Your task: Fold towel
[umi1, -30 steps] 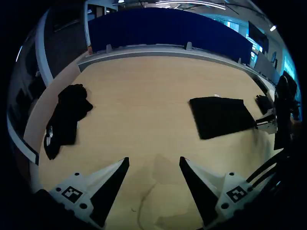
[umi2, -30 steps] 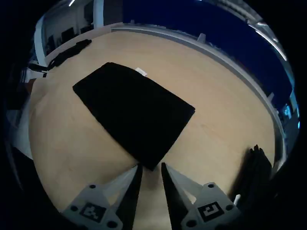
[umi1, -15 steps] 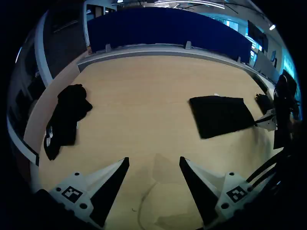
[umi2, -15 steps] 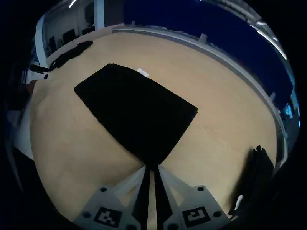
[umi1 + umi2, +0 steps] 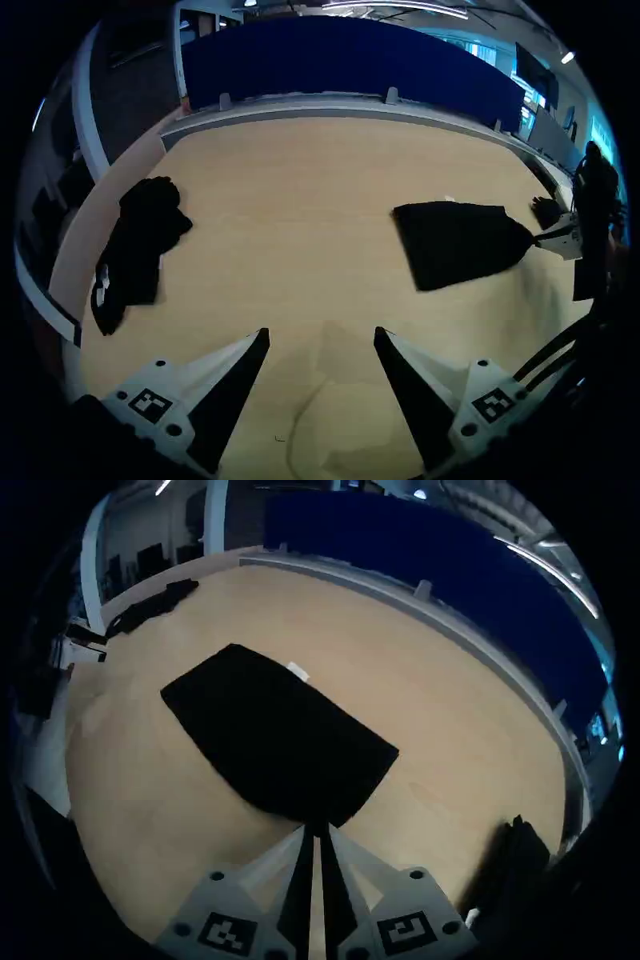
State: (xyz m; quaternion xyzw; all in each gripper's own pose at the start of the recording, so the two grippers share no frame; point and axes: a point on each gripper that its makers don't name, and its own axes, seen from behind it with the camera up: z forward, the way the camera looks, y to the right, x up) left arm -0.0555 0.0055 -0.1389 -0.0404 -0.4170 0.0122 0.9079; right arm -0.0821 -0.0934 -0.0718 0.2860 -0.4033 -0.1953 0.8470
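**Black towel (image 5: pixel 272 736) flat on the desk (image 5: pixel 448 696), one corner pinched by the right gripper (image 5: pixel 318 829).**

In the left gripper view, a heap of dark cloth (image 5: pixel 138 240) is seen at far left near the desk edge, well apart from the towel. The left gripper (image 5: pixel 320 334) is held over bare desk with its fingers spread wide and nothing between them. Further right, the towel's corner is drawn to a point at the right gripper. In the right gripper view, the fingers are closed on that near corner, and a small white tag (image 5: pixel 298 670) is seen at the far edge. The towel is judged light, soft and limp. Sagging is to be expected from a single hold, so a second corner is best taken.
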